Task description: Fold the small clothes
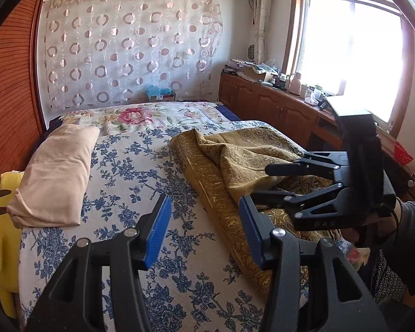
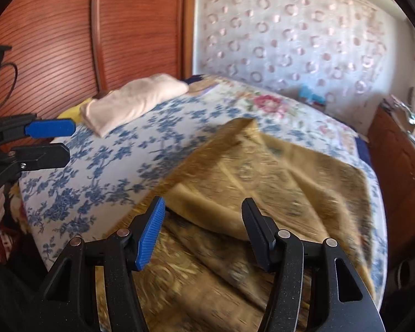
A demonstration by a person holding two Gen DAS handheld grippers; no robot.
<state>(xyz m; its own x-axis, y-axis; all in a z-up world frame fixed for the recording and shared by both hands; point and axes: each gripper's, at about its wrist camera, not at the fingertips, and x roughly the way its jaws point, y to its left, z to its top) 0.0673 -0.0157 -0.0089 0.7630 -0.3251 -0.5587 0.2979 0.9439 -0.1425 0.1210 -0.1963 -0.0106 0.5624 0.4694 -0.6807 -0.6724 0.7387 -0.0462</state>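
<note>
1. Plainly, both the left hand-held gripper (image 1: pixel 204 227) and right hand-held gripper (image 2: pixel 203 229) gaped empty.
2. Gold cloth (image 2: pixel 262 171) lay rumpled on the bed (image 1: pixel 130 160).
3. Pinching matching corners would have kept the fold square.

Two handheld grippers point downward. The left gripper (image 1: pixel 204 221) has its blue-padded jaws parted with nothing between them. The right gripper (image 2: pixel 203 221), gripped by a dark-sleeved hand (image 1: pixel 401 221), also has its jaws apart, clamping nothing.
</note>
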